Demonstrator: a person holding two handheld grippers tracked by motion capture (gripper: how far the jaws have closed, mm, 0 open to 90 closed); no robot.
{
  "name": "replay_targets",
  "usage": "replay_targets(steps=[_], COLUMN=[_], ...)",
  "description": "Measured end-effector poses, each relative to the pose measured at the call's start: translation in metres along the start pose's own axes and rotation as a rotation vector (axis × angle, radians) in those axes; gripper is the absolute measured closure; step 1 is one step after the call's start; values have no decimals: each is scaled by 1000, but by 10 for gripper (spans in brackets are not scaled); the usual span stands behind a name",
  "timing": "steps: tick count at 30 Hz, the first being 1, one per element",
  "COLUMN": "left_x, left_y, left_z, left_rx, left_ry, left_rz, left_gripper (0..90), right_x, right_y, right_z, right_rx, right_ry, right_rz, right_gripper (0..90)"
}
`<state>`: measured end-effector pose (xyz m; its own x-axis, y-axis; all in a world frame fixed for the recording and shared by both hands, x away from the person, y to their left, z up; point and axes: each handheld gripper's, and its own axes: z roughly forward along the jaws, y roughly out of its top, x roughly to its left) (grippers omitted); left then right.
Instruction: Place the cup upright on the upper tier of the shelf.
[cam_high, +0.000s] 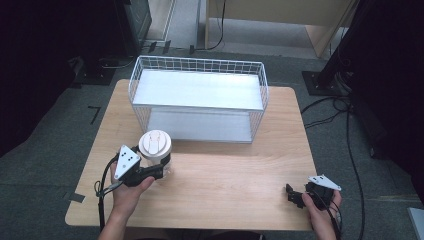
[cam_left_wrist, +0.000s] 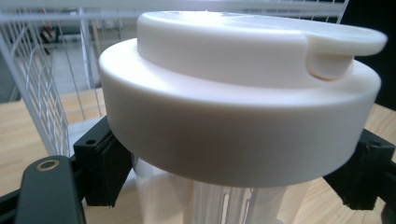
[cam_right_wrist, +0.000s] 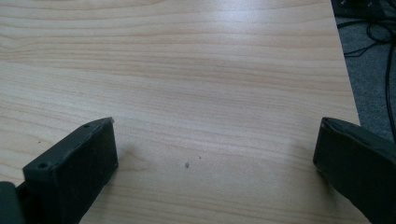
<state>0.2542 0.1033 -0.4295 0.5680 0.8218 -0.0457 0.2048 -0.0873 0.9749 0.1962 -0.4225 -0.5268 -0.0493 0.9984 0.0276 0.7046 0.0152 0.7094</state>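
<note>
Right gripper (cam_high: 296, 196) low over the wooden table (cam_high: 235, 185) at its near right corner, jaws spread, nothing between. Left gripper (cam_high: 161, 171) clamped on the clear tumbler (cam_high: 156, 152) with white lid (cam_left_wrist: 238, 88), just before the wire rack (cam_high: 197, 100).

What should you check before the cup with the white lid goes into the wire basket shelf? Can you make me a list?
1. Left gripper around the cup: ok, jaws sit on both sides of the clear body under the lid.
2. Grip tight enough to lift: cannot tell.
3. Lid on the cup: ok, it looks seated flat.
4. Wire rack shelves free: ok, both white shelves look bare.
5. Right gripper out of the way: ok, open, low at the table's near right corner.
6. Cup fits under the top shelf: cannot tell.
</note>
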Motion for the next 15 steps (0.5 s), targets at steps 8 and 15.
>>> replay_targets(steps=[8, 15], left_x=[-6, -10], left_y=[33, 60], left_z=[4, 9], left_rx=[-110, -160], left_ry=[31, 40], left_rz=[42, 64], left_gripper=[152, 152], right_x=[0, 0], right_y=[0, 0], right_z=[0, 0], right_rx=[0, 0], right_ry=[0, 1], right_rz=[0, 0], right_gripper=[0, 0])
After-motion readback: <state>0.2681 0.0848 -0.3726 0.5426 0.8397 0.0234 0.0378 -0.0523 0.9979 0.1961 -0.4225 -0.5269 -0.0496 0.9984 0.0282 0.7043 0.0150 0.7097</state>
